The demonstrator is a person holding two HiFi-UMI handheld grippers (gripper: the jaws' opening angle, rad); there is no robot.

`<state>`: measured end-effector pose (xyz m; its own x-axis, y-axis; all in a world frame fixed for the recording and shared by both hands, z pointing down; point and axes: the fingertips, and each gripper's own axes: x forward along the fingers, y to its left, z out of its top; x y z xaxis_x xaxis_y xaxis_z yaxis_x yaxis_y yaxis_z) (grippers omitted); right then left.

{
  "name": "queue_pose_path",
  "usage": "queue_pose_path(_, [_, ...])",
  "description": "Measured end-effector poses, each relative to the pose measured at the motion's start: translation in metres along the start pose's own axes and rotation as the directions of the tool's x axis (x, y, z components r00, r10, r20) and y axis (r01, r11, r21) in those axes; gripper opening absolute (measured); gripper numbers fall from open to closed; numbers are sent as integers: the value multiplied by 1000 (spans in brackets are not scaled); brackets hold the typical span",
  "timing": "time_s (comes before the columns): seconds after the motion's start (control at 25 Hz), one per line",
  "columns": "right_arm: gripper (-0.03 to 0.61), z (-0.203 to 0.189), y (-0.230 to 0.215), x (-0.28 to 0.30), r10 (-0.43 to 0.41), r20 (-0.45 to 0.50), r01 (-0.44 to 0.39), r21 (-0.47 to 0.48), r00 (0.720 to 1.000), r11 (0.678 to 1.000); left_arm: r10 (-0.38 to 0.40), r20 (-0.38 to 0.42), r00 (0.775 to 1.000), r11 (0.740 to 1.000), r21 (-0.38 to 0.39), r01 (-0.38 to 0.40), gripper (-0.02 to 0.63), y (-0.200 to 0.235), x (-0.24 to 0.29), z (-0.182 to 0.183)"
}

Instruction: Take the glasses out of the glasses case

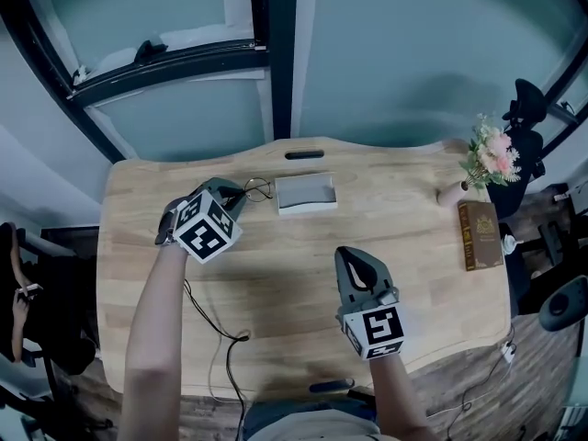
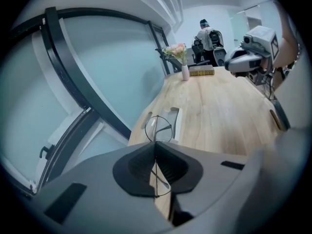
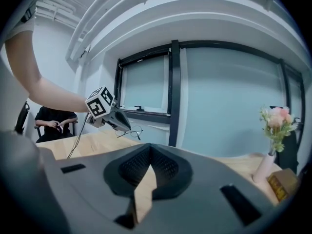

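Thin wire-rimmed glasses [image 1: 258, 189] hang in the air just left of the open white glasses case [image 1: 306, 194], which lies on the wooden table [image 1: 303, 292]. My left gripper [image 1: 241, 194] is shut on the glasses' frame. In the left gripper view the glasses [image 2: 158, 128] stick out past the left gripper [image 2: 155, 145], with the case [image 2: 174, 123] behind them. My right gripper [image 1: 352, 257] hovers over the table's front middle, shut and holding nothing. From the right gripper view, the left gripper [image 3: 124, 126] holds the glasses [image 3: 132, 130] above the table.
A small vase of pink flowers [image 1: 487, 159] and a brown book [image 1: 480, 234] stand at the table's right end. A black cable [image 1: 216, 324] trails over the front left. A seated person [image 1: 18, 292] is beyond the left edge.
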<state>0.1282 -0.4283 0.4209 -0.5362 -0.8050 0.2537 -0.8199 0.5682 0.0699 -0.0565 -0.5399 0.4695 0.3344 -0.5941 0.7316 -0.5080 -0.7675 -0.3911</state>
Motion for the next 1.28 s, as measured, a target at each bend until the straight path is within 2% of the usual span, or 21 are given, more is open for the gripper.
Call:
queue_pose_path(0.16, [11,-9,7,12,21,-28,-21,-11,999,1000,-21,-41,999,1000,-18,21,22,1,15,-25])
queue_pose_path(0.52, [11,-42,4,46,43,-111,-41,24,993,999,-111,-144,983,986,-141,90,23,-11,80,-93])
queue_pose_path(0.76, [11,-56,14,63,81,-153,-82,-3,985,997,-130,-199,971,988,-102,112,23,-15,105,-113])
queue_pose_path(0.92, [11,-64,16,63,78,-161,-76,22,984,997,-104,-201,974,992,-97,86,27,-11,108,-116])
queue_pose_path(1.04, [11,-62,17,60,76,-158,-75,17,985,997,-95,-190,977,991,-108,76,134,-8,104,-114])
queue_pose_path(1.08, [11,-60,17,58,74,-153,-72,14,986,997,-89,-186,979,992,-110,70,144,-7,100,-112])
queue_pose_path(1.28, [11,-37,19,42,47,-111,-49,-20,993,999,-8,-118,993,992,-127,-7,128,-1,57,-94])
